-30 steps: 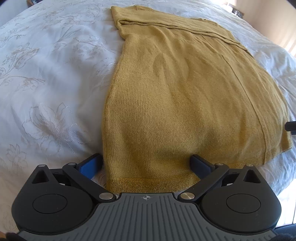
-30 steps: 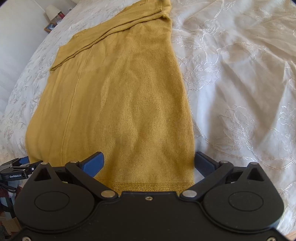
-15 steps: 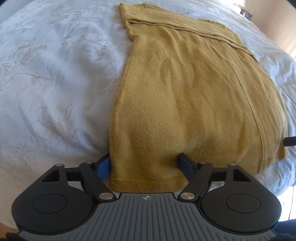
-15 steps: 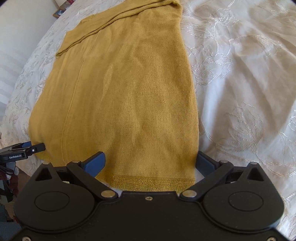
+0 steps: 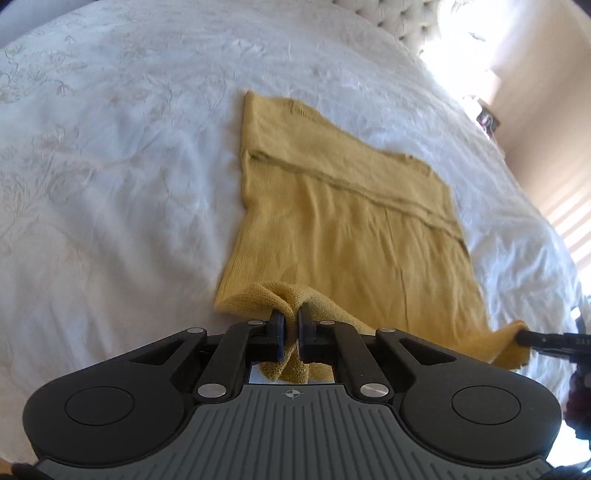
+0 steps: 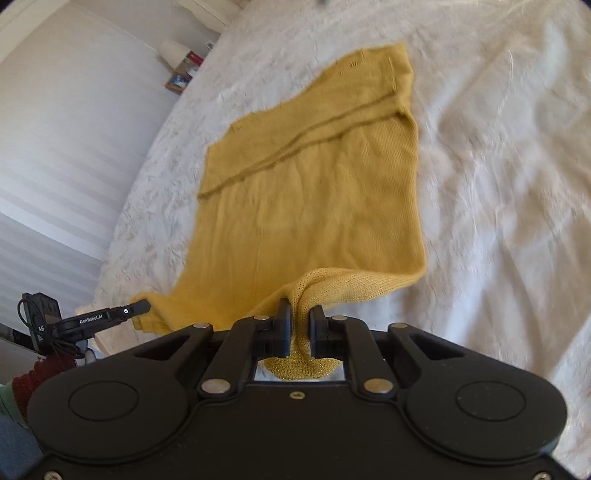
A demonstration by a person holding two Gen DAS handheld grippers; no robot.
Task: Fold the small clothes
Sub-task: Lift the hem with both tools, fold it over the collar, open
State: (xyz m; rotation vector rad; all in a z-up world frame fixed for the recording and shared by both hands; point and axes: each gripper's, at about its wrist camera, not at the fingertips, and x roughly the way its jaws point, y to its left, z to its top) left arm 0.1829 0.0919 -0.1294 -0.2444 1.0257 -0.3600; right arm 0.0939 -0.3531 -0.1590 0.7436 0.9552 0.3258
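Observation:
A mustard-yellow knit garment (image 5: pixel 351 229) lies spread on a white embroidered bedspread (image 5: pixel 110 166); it also shows in the right wrist view (image 6: pixel 306 192). My left gripper (image 5: pixel 291 319) is shut on the garment's near hem at its left corner, and the cloth bunches between the fingers. My right gripper (image 6: pixel 300 318) is shut on the near hem at the right corner. Both hem corners are lifted off the bed. Each gripper's tip shows at the edge of the other's view, the right one (image 5: pixel 532 338) and the left one (image 6: pixel 136 307).
The bedspread (image 6: pixel 498 184) stretches wide around the garment. A tufted headboard (image 5: pixel 399 22) is at the far end. A bedside table with small items (image 6: pixel 181 75) stands by a white wall at the left. Sunlit blinds (image 5: pixel 569 221) are at the right.
Both grippers have closed on the near hem corners and lifted them. The garment now looks farther away and the views have risen above the bed.

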